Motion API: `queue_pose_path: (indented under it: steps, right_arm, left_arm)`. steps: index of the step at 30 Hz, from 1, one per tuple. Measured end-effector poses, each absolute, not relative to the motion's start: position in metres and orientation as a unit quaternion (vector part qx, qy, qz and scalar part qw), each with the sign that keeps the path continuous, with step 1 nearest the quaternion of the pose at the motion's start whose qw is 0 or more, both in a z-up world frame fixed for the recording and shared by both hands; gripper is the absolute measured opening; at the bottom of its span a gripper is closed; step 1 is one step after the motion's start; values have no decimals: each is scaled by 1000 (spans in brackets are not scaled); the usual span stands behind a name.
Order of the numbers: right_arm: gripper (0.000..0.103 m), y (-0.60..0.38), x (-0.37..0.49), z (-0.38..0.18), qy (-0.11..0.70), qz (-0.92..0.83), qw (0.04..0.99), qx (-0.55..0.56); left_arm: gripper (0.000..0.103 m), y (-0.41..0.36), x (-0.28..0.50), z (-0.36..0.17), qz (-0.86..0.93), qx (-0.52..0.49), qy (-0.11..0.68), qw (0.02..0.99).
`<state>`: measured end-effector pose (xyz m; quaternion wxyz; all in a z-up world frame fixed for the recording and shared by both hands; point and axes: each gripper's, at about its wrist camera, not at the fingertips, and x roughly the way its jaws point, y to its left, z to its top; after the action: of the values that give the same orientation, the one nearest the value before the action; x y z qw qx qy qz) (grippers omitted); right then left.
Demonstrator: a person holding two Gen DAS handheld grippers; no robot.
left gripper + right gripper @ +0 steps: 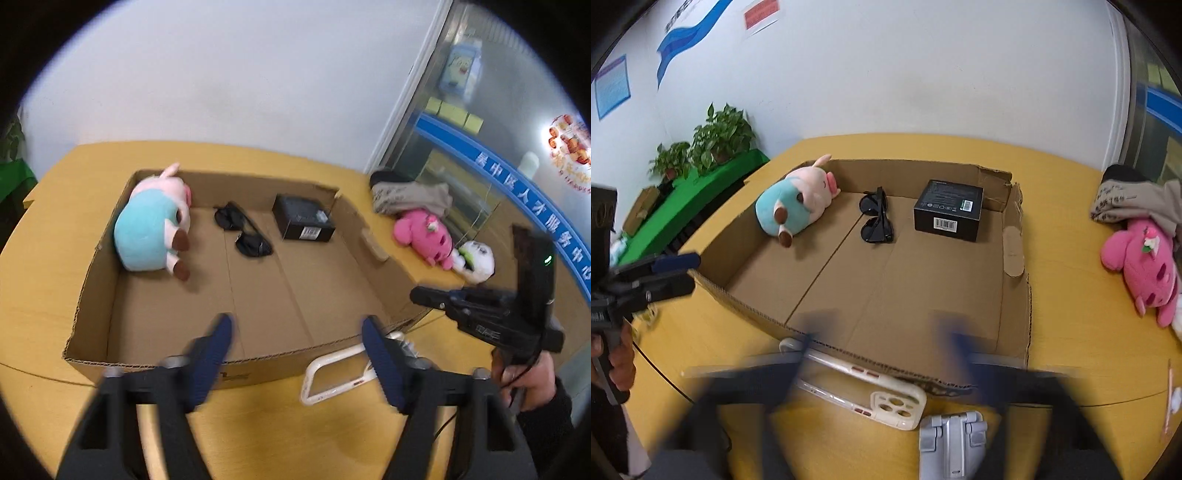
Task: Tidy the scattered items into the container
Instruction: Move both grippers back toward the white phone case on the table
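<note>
A shallow cardboard box lies on the yellow table and holds a blue-pink pig plush, black sunglasses and a small black carton. My left gripper hovers open over the box's near wall, nothing between its fingers. A white phone case lies outside, just before that wall. My right gripper hangs above the case. Its fingers are badly blurred in its own view and look pressed together from the left wrist view, holding nothing.
A pink plush, a white plush and a grey cloth bundle lie on the table right of the box. A grey folding stand sits near the front edge. Potted plants stand far left.
</note>
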<state>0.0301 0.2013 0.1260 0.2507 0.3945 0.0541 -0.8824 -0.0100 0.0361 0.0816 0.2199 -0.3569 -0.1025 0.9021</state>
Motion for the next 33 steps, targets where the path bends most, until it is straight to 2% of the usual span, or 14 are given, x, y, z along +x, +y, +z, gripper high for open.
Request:
queue_pose_path:
  steps: [1,3,4,5,6,7,8,20,23,25,28,29,32,33]
  right_arm:
    - [5,203,33,126,48,-885,247,392]
    - [7,208,38,129,30,-889,251,381]
    - [12,211,41,131,22,-890,259,376]
    - [49,213,43,132,18,-889,263,373]
    - [102,214,45,133,19,-891,260,372]
    - [100,215,48,134,27,-896,249,367]
    - [103,217,51,135,33,-901,243,357]
    - [101,229,47,68,46,-864,249,435]
    - [94,229,37,54,39,-863,239,444]
    - [87,230,32,47,30,-859,235,454]
    - [82,230,31,39,23,-857,234,459]
    - [74,230,32,38,26,-858,232,458]
    - [38,232,34,35,16,-859,230,458]
    - [36,234,34,34,15,-861,224,457]
  left_arm:
    - [6,38,-10,81,898,-361,-105,227]
    - [4,41,-10,81,895,-362,-102,238]
    - [4,44,-8,82,896,-358,-99,243]
    - [7,46,-6,84,897,-353,-98,247]
    - [29,48,-4,85,898,-350,-96,250]
    - [52,50,-4,85,897,-353,-94,249]
    - [89,52,-4,84,897,-357,-92,244]
    - [91,67,-7,25,845,-416,-145,304]
    - [87,80,-17,6,836,-434,-135,308]
    - [78,87,-23,-6,828,-447,-135,309]
    - [45,90,-34,-26,821,-466,-143,296]
    - [27,90,-37,-32,820,-473,-142,288]
    - [21,85,-40,-43,817,-479,-153,284]
    - [21,85,-38,-42,819,-476,-148,283]
